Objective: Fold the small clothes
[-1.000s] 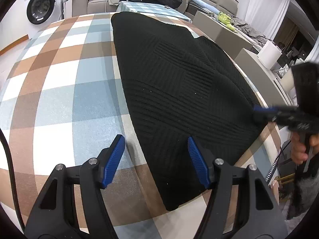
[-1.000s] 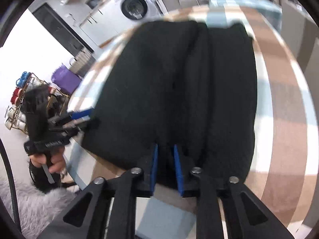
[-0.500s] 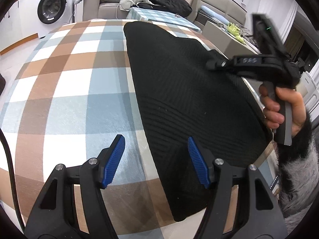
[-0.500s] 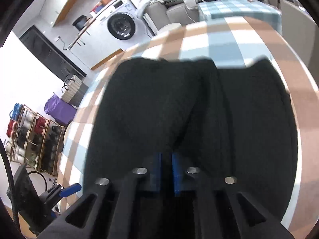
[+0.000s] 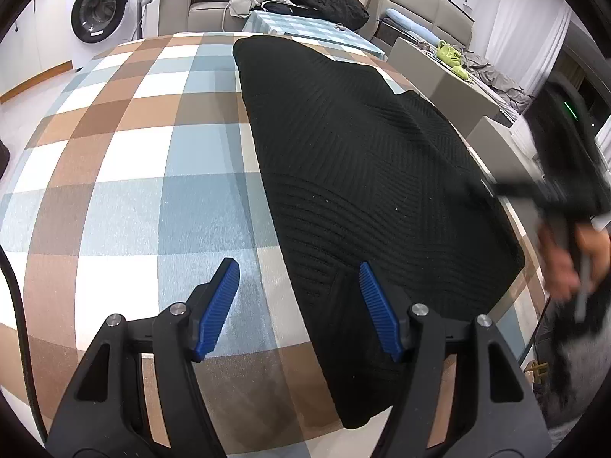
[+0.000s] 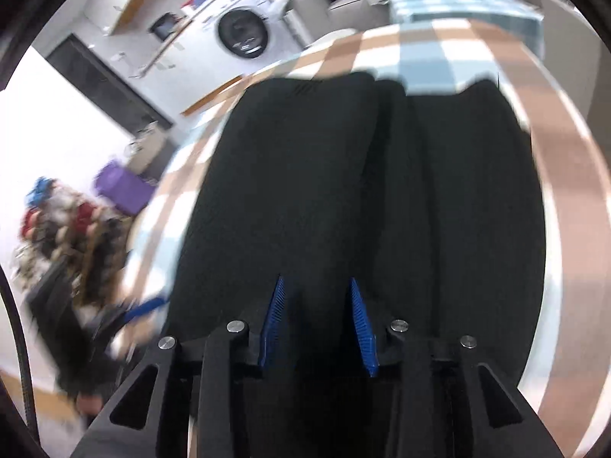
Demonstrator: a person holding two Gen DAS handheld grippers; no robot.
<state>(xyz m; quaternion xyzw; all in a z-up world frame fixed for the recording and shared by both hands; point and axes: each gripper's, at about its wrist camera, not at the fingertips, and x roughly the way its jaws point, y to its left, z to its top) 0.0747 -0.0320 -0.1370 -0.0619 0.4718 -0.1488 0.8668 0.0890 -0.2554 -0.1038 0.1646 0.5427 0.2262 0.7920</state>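
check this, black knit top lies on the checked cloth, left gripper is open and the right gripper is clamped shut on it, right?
Not quite. The right wrist view shows the right gripper open, its blue pads apart. The black knit top does lie on the checked cloth, and the left gripper is open.

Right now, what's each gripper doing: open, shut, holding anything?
Left gripper: open, holding nothing, poised at the near edge of the black knit garment.
Right gripper: open above the garment, gripping nothing.

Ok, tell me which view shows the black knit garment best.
The left wrist view: the black knit garment is sharp there, ribbing and edges visible on the checked tablecloth. The right wrist view shows it close, blurred and partly hidden behind the tongs.
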